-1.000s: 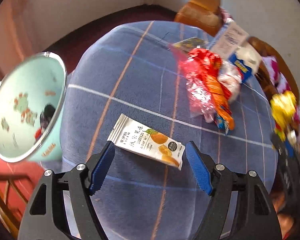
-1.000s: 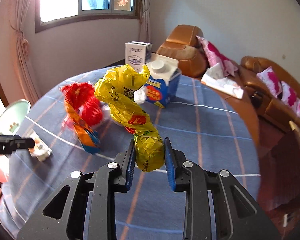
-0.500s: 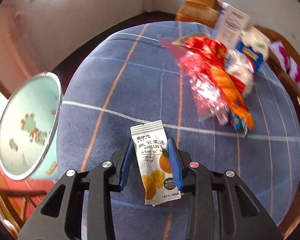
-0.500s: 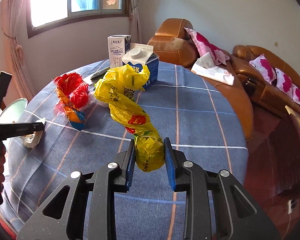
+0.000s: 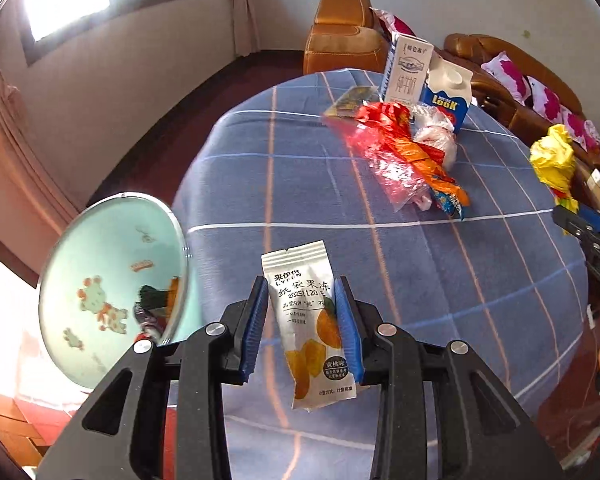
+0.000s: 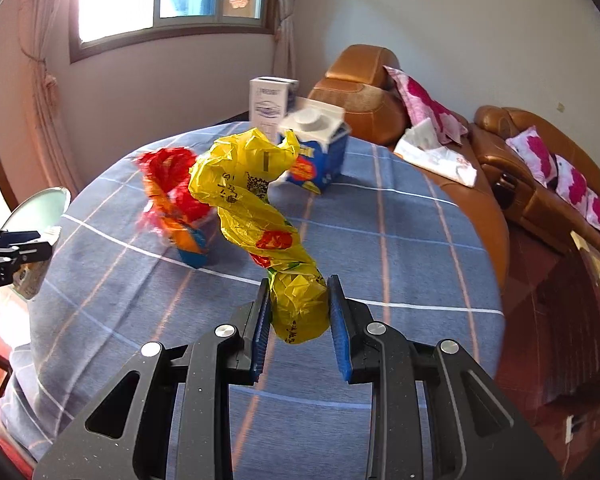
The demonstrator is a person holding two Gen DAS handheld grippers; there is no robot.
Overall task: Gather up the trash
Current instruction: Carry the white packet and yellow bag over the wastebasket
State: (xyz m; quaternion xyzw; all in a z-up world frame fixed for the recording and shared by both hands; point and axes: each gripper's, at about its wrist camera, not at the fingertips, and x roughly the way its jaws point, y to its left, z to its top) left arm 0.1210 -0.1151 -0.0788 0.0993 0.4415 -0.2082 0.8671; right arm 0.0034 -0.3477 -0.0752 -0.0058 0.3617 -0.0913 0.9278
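Observation:
My left gripper point(image 5: 302, 328) is shut on a white jelly snack packet point(image 5: 308, 320) with orange fruit print, held above the blue checked tablecloth point(image 5: 480, 300). My right gripper point(image 6: 300, 320) is shut on a crumpled yellow plastic bag point(image 6: 256, 200), held above the table; that bag also shows at the right edge of the left wrist view point(image 5: 554, 160). A red and orange wrapper bundle point(image 5: 404, 152) lies on the cloth. A mint green bin point(image 5: 108, 280) with cartoon print stands beside the table's left edge, with trash inside.
A blue milk carton point(image 5: 446, 96) and a white carton point(image 5: 406, 70) stand at the table's far side. A flat wrapper point(image 5: 350, 98) lies near them. A brown leather sofa point(image 6: 520, 168) with pink cushions lines the right wall.
My left gripper closed on the snack packet and lifted it off the cloth. My right gripper kept hold of the yellow bag and shifted slightly.

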